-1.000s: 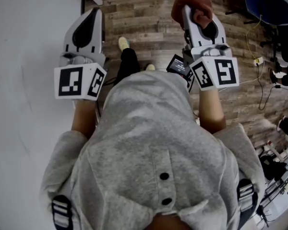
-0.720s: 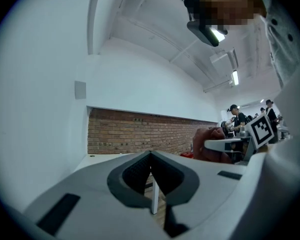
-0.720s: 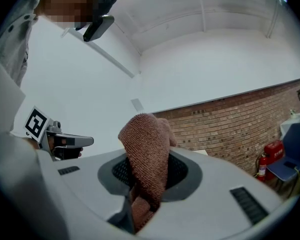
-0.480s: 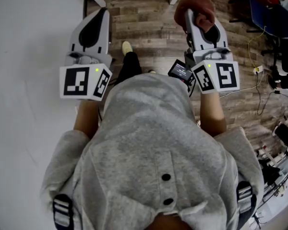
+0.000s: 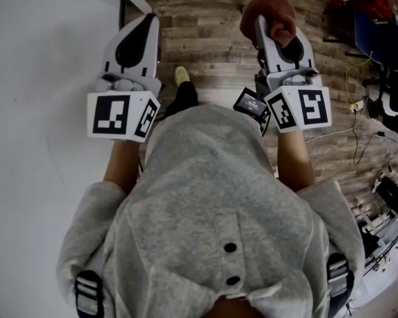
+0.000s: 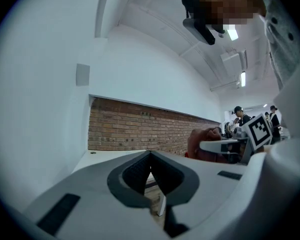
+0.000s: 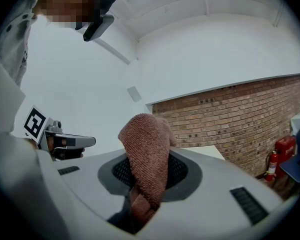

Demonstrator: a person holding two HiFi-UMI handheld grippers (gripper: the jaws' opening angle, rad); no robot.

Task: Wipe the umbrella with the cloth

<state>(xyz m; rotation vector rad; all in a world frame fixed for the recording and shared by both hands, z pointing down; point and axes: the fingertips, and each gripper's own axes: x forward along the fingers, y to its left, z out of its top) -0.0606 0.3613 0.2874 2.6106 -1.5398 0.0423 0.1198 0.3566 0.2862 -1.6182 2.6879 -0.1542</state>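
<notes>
A white surface (image 5: 40, 111) fills the left of the head view, and wood-plank floor (image 5: 205, 38) runs across the top. Both gripper views show a brick wall (image 6: 130, 126) under white plaster. The person's grey hoodie (image 5: 212, 211) takes the lower centre. The left gripper (image 5: 149, 20) is at upper left, its jaws pressed together on nothing. The right gripper (image 5: 268, 28), at upper right, is clamped on the reddish-brown cloth (image 7: 147, 154), which bunches above its jaws. Since a second ago both grippers sit higher in the head view, their grips unchanged, and the shoe (image 5: 181, 76) has slid down the frame.
</notes>
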